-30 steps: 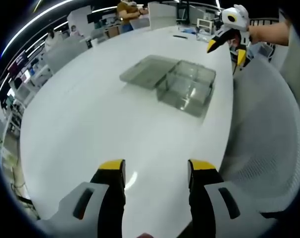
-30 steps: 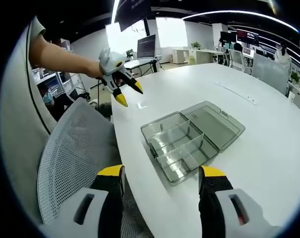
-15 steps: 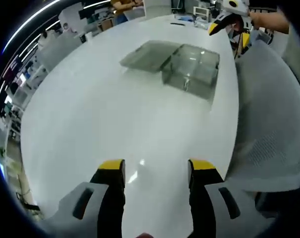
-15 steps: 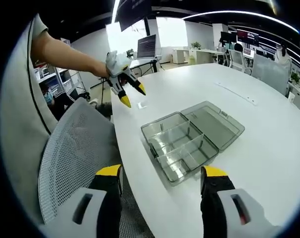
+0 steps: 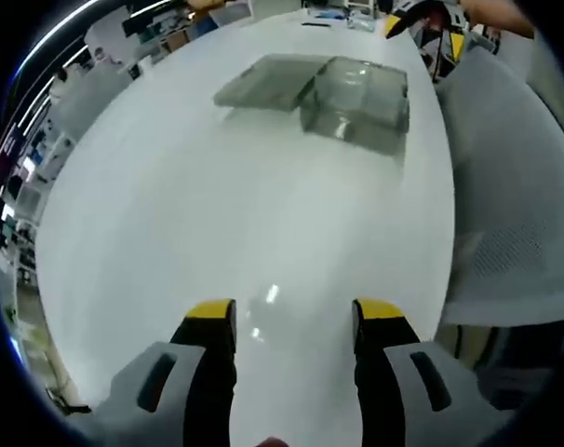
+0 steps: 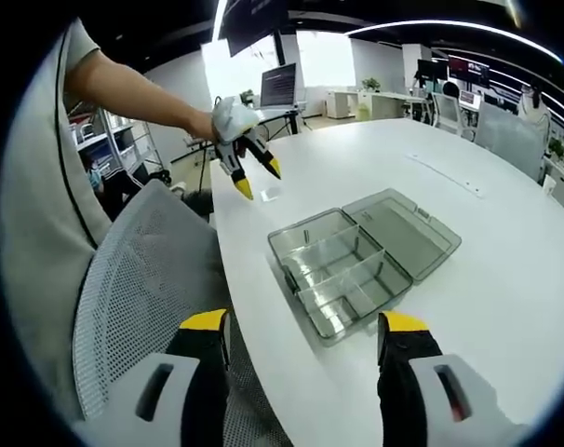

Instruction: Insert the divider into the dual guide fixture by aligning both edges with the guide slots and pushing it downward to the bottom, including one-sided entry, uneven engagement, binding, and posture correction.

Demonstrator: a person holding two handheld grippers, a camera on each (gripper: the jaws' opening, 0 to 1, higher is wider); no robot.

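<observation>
A clear compartment box (image 6: 342,275) lies on the white table (image 6: 505,307) with its lid (image 6: 403,228) folded open flat; thin clear dividers stand inside it. The same box (image 5: 356,93) and lid (image 5: 263,79) sit far ahead in the left gripper view. A small clear flat piece (image 6: 268,196) lies on the table near the edge, seen as faint glints (image 5: 271,294) just ahead of my left gripper (image 5: 294,317). That left gripper (image 6: 260,180) hangs open just above the piece, holding nothing. My right gripper (image 6: 302,326) is open and empty, hovering at the table edge before the box.
A grey mesh office chair (image 6: 142,279) stands against the table edge, also the chair (image 5: 505,186) on the right in the left gripper view. A person's bare arm (image 6: 133,93) carries the left gripper. Desks, monitors and other people fill the room behind.
The left gripper has moved lower and closer to the table near the small clear piece, its view tilting down. The right gripper and the box stayed put.
</observation>
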